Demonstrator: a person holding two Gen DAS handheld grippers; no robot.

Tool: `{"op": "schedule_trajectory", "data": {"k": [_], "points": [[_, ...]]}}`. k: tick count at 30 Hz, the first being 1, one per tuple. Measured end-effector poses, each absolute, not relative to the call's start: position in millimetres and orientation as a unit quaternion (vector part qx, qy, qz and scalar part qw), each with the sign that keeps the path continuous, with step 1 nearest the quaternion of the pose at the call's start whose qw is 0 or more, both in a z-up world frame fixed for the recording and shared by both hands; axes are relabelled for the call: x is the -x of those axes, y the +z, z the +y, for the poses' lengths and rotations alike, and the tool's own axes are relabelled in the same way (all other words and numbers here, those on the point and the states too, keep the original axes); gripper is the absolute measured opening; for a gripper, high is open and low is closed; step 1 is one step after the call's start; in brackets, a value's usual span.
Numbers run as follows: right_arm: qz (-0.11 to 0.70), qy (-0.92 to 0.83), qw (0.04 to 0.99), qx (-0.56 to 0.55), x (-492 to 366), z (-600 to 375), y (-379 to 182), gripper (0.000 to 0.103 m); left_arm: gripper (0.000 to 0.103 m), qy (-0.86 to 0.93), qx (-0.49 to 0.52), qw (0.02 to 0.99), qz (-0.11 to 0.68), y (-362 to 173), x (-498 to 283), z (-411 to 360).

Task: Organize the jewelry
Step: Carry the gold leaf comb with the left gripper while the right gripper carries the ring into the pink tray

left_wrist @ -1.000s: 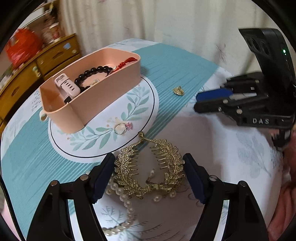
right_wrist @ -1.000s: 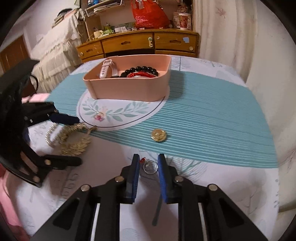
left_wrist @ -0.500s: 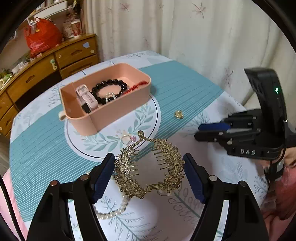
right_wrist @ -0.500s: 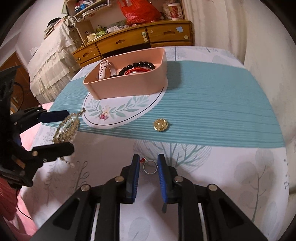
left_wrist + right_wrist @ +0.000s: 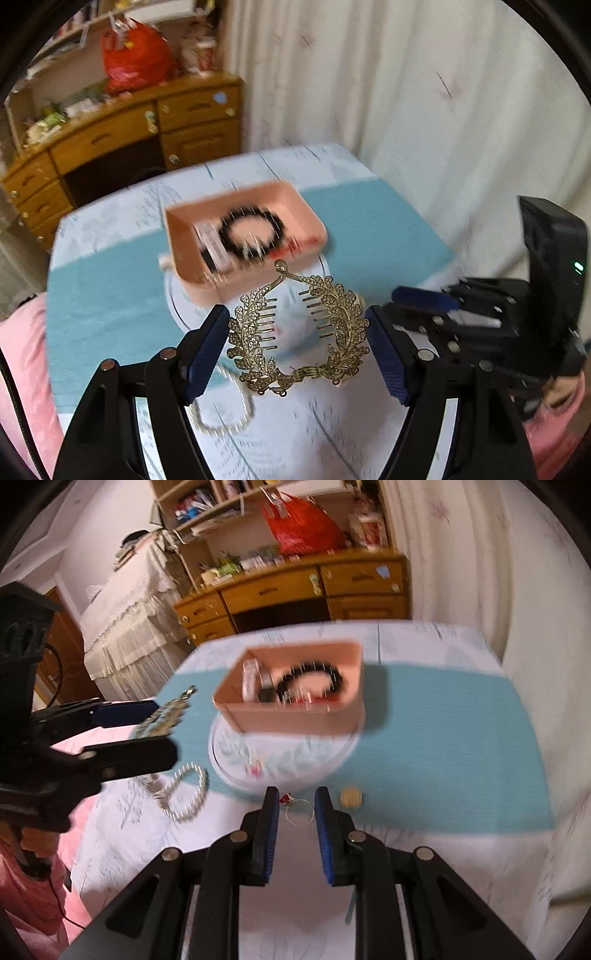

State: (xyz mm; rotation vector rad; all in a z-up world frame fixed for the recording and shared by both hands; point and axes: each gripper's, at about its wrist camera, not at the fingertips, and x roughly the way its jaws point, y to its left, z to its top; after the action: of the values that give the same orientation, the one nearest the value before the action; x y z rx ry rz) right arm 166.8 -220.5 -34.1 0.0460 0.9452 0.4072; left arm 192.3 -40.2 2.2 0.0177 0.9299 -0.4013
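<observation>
The gold leaf hair comb point(image 5: 299, 332) is pinched across its width between the widely spread jaws of the left gripper point(image 5: 297, 354) and is held in the air above the desk point(image 5: 110, 280), short of the pink tray point(image 5: 236, 273) that stands on the round placemat point(image 5: 295, 771) toward the far edge. The small ring point(image 5: 299, 810) is nipped between the nearly closed jaws of the right gripper point(image 5: 295, 812), also clear of the desk.

The comb is gripped only at its outer leaf edges, so a slip or a twist is judged likely if the grip is jolted; it could then be dropped onto the pearl bracelet point(image 5: 184, 794) lying near the left edge. The comb's teeth could be snagged on the tray wall or on the black bead bracelet point(image 5: 251, 236) already inside. The ring, thin and round, could be flicked out of the pads. With both grippers headed for one tray, a collision over it is possible. The gold brooch point(image 5: 351, 797) is left on the teal runner point(image 5: 443, 738).
</observation>
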Motion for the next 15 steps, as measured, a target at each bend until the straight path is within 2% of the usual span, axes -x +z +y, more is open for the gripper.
{"op": "schedule_trajectory", "data": {"k": [9, 15], "points": [[0.404, 0.211, 0.89, -0.002, -218, -203, 10, 0.02, 0.073, -0.134, 0.055, 0.907, 0.395, 35, -245, -25], [0.384, 0.208, 0.9, 0.003, -252, -192, 20, 0.02, 0.074, -0.113, 0.127, 0.906, 0.387, 35, -281, 3]]}}
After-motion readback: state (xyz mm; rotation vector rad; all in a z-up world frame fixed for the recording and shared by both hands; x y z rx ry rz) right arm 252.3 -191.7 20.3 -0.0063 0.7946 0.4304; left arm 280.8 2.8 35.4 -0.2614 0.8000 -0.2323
